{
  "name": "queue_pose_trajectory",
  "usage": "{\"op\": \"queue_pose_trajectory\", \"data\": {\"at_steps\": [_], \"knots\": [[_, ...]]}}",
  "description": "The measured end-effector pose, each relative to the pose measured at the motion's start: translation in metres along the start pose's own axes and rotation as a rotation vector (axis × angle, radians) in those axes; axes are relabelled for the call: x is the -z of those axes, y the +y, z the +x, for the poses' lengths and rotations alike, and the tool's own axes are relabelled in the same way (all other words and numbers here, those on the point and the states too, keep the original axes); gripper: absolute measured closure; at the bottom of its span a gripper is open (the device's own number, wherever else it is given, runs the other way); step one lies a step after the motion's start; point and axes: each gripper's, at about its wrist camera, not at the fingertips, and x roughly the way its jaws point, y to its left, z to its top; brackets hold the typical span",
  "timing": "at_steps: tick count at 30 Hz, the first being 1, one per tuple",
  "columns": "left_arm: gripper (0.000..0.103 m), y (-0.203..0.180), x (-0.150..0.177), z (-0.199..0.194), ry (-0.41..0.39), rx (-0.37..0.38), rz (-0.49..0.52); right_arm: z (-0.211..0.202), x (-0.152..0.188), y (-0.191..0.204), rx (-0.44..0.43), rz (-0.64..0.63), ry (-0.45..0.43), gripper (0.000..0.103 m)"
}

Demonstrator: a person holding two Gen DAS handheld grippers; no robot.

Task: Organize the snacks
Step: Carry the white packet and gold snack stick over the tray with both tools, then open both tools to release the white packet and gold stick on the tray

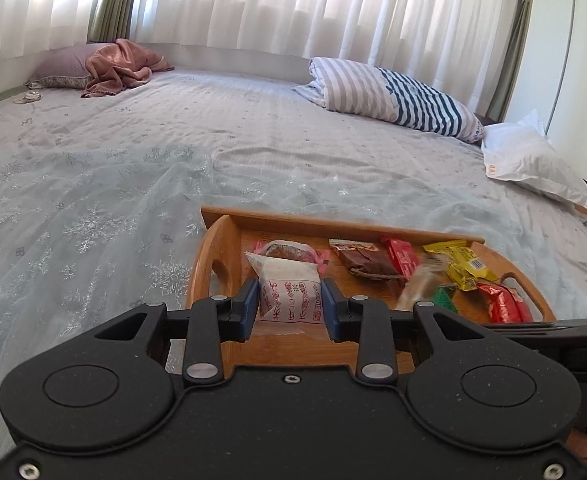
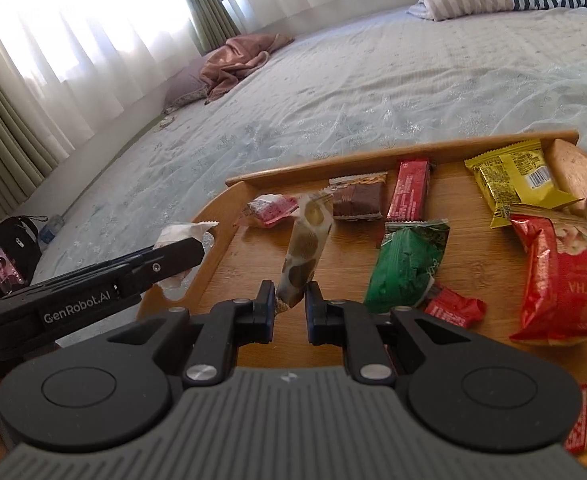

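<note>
A wooden tray (image 1: 333,222) (image 2: 393,152) lies on the bed with several wrapped snacks. My left gripper (image 1: 289,300) is shut on a white packet with red print (image 1: 289,288), held over the tray's left end; it shows in the right wrist view too (image 2: 183,234). My right gripper (image 2: 290,302) is shut on the lower end of a clear packet with brown discs (image 2: 307,240), held upright above the tray and blurred in the left wrist view (image 1: 419,284). On the tray lie a pink-wrapped cake (image 2: 273,208), a brown bar (image 2: 357,196), a red bar (image 2: 409,188), a yellow packet (image 2: 513,176), a green packet (image 2: 409,264) and a red packet (image 2: 561,280).
The bed (image 1: 133,184) is covered with a pale blue snowflake sheet. A striped pillow (image 1: 393,92), a white plastic bag (image 1: 533,160), a mauve pillow with pink cloth (image 1: 113,64) lie at the back. A black bag with a phone (image 2: 5,268) sits on the floor.
</note>
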Motion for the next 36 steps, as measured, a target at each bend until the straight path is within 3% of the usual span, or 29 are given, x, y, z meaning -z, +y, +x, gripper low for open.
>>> {"op": "queue_pose_trajectory", "data": {"at_steps": [16,29,36], "knots": [[0.071,-0.006,0.003,0.035,0.052,-0.016,0.026,0.009,-0.005,-0.004,0.046,0.004,-0.008,0.085],[0.071,-0.009,0.006,0.043,0.064,-0.035,0.043,-0.001,-0.002,-0.001,0.081,-0.021,-0.037,0.078],[0.049,-0.014,0.005,0.032,0.042,-0.043,0.069,-0.01,0.001,0.005,0.104,-0.054,-0.069,0.075]]}}
